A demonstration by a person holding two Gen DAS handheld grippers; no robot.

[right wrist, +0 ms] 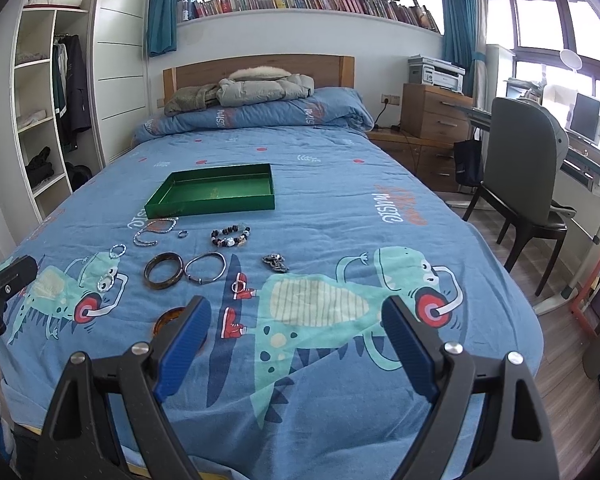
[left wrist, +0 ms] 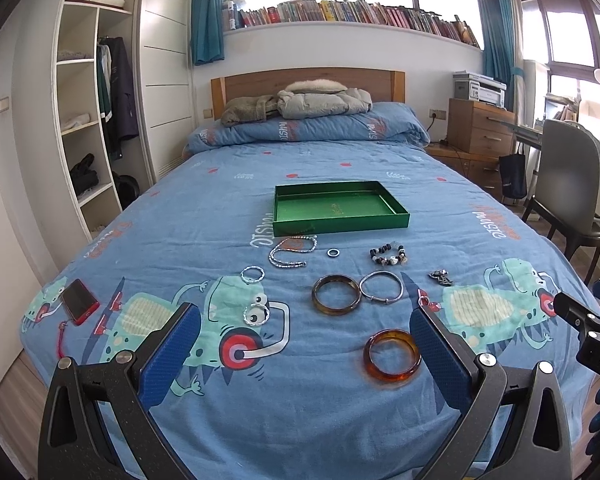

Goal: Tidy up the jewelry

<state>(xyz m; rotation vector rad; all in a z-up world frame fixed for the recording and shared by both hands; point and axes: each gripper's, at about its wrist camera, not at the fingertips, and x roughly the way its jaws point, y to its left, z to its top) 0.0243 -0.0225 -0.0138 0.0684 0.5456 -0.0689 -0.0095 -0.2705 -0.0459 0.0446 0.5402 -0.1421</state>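
Observation:
A green tray (left wrist: pixel 342 225) (right wrist: pixel 210 202) lies empty on the blue bed. In front of it lie a silver chain (left wrist: pixel 291 252), a small ring (left wrist: pixel 333 253), a bead bracelet (left wrist: pixel 388 256) (right wrist: pixel 230 237), a dark charm (left wrist: pixel 441 277) (right wrist: pixel 275 262), a brown bangle (left wrist: pixel 336 300) (right wrist: pixel 164 271), a silver bangle (left wrist: pixel 381 287) (right wrist: pixel 205 267) and two twisted silver rings (left wrist: pixel 253 275). An amber bangle (left wrist: pixel 393 355) lies nearest. My left gripper (left wrist: pixel 304 316) is open above the bed's near end, the amber bangle just inside its right finger. My right gripper (right wrist: pixel 296 312) is open and empty, right of the jewelry.
A red phone (left wrist: pixel 79 301) lies at the bed's left edge. A folded duvet and jackets (left wrist: pixel 300 120) sit at the headboard. A wardrobe (left wrist: pixel 92 120) stands left; a grey chair (right wrist: pixel 528 184) and desk stand right.

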